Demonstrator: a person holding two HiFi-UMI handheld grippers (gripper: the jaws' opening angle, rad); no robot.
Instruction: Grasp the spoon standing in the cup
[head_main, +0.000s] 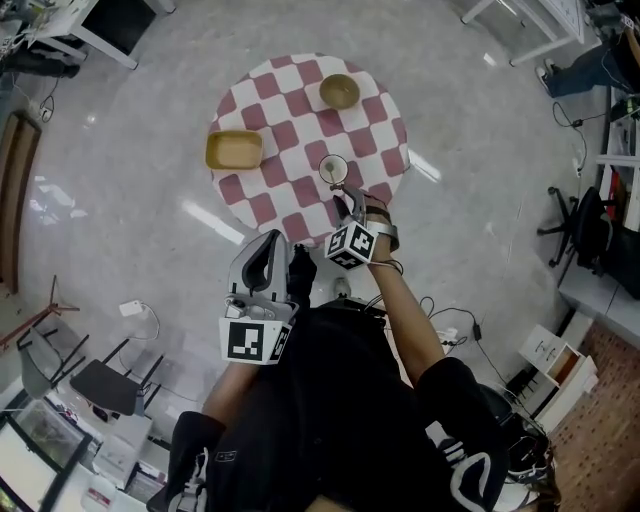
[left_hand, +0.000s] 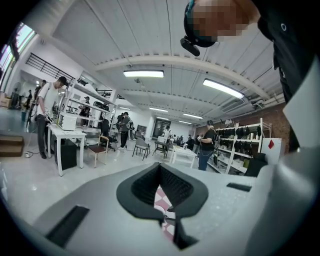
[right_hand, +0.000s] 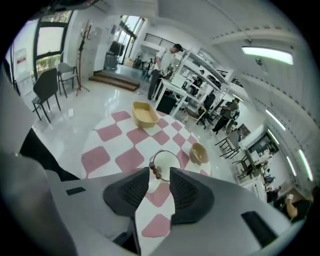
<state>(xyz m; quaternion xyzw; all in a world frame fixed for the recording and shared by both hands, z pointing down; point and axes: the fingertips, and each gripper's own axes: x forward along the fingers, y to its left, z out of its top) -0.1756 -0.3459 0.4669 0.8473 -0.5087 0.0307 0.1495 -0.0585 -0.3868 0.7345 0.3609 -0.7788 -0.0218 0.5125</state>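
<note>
a person stands over a round table (head_main: 262, 208) draped in a red-and-white checked cloth, a two-jaw gripper in each hand. the right gripper (head_main: 348, 200) reaches out over the near edge of the table, its jaws apart and set on either side of the top of the spoon (right_hand: 155, 173), whose dark beaded handle end shows in the gap, nearer the left-hand pad. from the right gripper view it cannot be told whether that pad touches the handle. the spoon stands in the white cup (right_hand: 167, 160), which sits on the cloth just beyond the jaw tips. farther back on the table are a small tan bowl (right_hand: 199, 153) and a yellow rectangular tray (right_hand: 145, 114), well apart from each other. the left gripper (head_main: 265, 250) hangs close to the person's body, off the table, pointing up toward the ceiling, its jaws together at the tips with nothing between them.
</note>
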